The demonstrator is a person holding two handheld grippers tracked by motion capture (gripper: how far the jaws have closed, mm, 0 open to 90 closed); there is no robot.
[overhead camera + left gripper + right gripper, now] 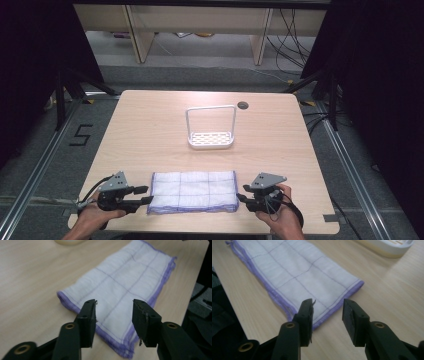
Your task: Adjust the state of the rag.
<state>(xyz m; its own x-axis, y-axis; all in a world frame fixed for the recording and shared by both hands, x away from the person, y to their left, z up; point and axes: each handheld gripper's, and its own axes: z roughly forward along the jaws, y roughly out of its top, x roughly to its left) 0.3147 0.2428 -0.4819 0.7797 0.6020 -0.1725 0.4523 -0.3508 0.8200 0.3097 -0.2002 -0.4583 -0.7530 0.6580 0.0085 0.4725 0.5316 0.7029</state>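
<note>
Soft, light and floppy by the look of it: a folded white woven cloth with a purple stitched border and faint purple grid lines (193, 191), likely to sag and unfold if lifted from one point only. Best taken at the two short ends, pinching through all layers at the hem, where the thick border gives the pads something to bite. Not slippery, not fragile. Lies flat near the front edge of the pale wooden table (150, 125), long side across, well apart from the white plastic rack with a tall wire handle (211, 128) farther back. Left gripper (114, 305) at the cloth's left end, jaws apart, nothing clamped. Right gripper (328, 305) at the right end, jaws likewise apart over the hem corner.
</note>
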